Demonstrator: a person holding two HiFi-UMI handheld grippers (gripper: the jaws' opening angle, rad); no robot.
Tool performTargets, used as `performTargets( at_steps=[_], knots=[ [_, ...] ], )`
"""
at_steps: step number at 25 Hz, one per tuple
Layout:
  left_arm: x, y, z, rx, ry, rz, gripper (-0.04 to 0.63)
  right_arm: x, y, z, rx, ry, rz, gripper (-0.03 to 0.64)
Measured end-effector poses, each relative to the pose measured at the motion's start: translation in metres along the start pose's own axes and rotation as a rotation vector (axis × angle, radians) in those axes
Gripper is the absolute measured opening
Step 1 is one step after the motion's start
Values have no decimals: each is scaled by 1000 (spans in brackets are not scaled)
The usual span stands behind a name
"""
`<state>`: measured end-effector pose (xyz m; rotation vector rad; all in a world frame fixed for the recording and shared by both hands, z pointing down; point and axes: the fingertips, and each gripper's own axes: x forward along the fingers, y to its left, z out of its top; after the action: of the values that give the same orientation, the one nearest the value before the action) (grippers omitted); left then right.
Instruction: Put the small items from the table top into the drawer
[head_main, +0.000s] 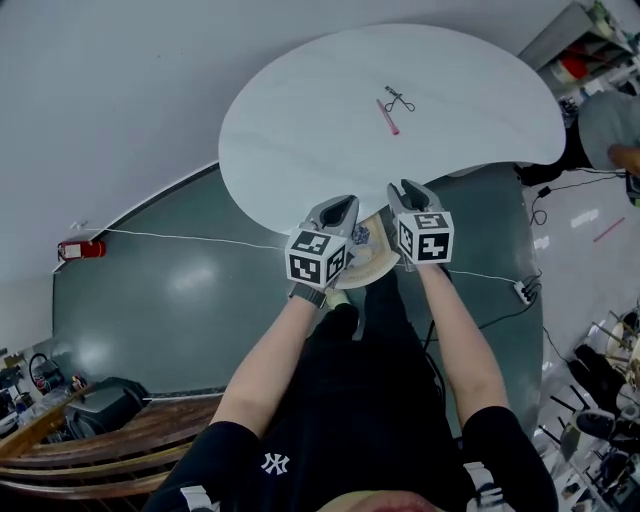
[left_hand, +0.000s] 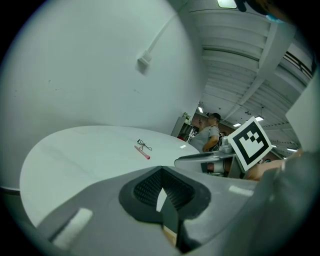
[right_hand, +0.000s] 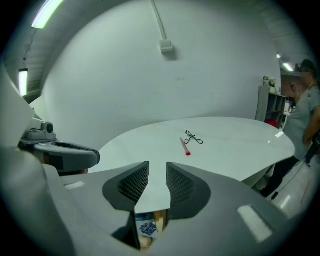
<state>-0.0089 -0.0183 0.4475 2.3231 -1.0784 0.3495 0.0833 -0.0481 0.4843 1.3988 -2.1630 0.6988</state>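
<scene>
Left gripper (head_main: 345, 203) jaws together, right gripper (head_main: 405, 190) jaws apart, both empty at the tabletop (head_main: 300, 130) near edge. We send the right one to the pink pen (head_main: 387, 116) and pinch across its shaft, clear of the curler (head_main: 399, 100).

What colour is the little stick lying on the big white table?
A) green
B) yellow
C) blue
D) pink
D: the stick out on the white table is pink, and it lies right next to a black wiry thing.
</scene>
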Motion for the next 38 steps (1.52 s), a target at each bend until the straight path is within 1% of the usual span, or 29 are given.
performTargets(
  at_steps=[7, 14, 19, 26, 38],
  knots=[
    [39, 17, 22, -24, 2, 31, 0, 44, -40, 31, -29, 30, 23, 133],
    [83, 33, 41, -60, 2, 63, 0, 87, -66, 52, -56, 71, 60, 127],
    [114, 38, 49, -79, 11, 77, 0, 115, -80, 54, -71, 109, 98, 126],
    [141, 54, 55, -100, 26, 113, 0, 155, -92, 52, -81, 183, 127, 120],
    [163, 72, 59, -125, 38, 148, 0, 195, -97, 44, -110, 278, 157, 121]
  ],
)
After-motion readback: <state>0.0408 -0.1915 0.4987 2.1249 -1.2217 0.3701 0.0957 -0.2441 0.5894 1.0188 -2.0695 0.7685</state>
